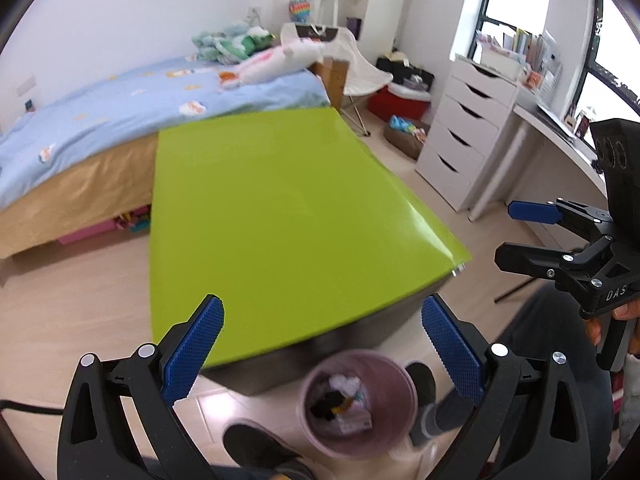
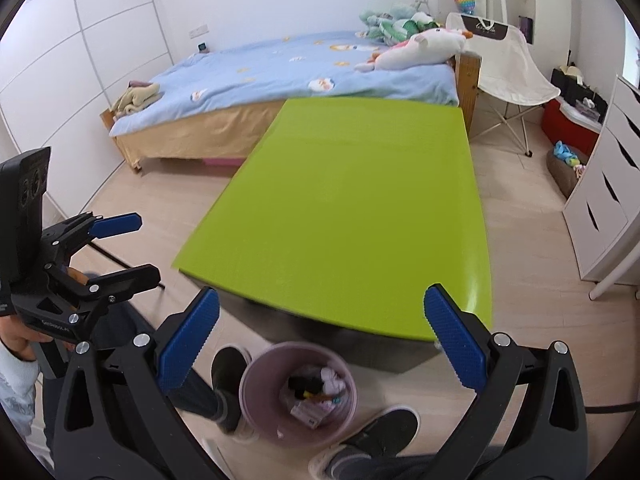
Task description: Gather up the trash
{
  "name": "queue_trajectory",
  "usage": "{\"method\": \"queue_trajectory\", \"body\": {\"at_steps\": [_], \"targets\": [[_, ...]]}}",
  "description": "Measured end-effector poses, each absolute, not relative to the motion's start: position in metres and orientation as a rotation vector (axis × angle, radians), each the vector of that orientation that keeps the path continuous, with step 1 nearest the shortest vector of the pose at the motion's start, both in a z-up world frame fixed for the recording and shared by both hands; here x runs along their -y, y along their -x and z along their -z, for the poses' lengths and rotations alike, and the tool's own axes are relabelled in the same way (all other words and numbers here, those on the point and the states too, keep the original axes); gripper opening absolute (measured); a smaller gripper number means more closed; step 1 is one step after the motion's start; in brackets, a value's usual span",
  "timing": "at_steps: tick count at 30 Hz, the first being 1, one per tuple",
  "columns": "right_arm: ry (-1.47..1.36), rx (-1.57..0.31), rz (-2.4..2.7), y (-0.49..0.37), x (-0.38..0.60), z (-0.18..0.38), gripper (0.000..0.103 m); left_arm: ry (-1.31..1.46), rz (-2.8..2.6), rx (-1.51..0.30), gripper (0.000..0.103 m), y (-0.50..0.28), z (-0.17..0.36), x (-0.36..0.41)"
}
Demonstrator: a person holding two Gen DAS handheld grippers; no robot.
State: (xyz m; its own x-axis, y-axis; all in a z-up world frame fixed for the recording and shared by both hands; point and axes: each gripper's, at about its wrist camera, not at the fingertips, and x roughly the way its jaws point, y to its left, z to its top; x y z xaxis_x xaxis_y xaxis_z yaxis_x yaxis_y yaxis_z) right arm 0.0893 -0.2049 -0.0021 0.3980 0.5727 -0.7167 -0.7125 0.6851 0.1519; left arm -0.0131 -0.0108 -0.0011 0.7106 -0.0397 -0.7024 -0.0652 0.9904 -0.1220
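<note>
A pink trash bin stands on the floor in front of the green table. It holds crumpled paper, a dark item and a small packet. It also shows in the right wrist view. My left gripper is open and empty, above and behind the bin. My right gripper is open and empty too, above the bin. Each gripper shows in the other's view: the right one and the left one, both open. The green table top is bare.
A bed with blue bedding and a plush toy lies behind the table. A white drawer unit and a desk stand at the right. A folding chair is beside the bed. The person's shoes flank the bin.
</note>
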Motion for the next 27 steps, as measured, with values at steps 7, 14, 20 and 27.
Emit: {"method": "queue_trajectory", "body": {"at_steps": [7,14,20,27], "targets": [[0.205,-0.780,-0.808,-0.109,0.188,-0.016,0.100,0.156,-0.014,-0.740,0.097,-0.007,-0.012,-0.006],[0.210,-0.756,-0.806,-0.120,0.179,-0.025,0.100,0.158,-0.043,-0.733,0.097,-0.022,-0.018,-0.014],[0.216,-0.757,-0.808,-0.122,0.177,-0.022,0.100,0.160,-0.060,-0.730,0.097,-0.023,-0.018,-0.016],[0.222,-0.767,-0.804,-0.123,0.176,-0.019,0.100,0.162,-0.070,-0.740,0.097,-0.023,-0.019,-0.018]]}}
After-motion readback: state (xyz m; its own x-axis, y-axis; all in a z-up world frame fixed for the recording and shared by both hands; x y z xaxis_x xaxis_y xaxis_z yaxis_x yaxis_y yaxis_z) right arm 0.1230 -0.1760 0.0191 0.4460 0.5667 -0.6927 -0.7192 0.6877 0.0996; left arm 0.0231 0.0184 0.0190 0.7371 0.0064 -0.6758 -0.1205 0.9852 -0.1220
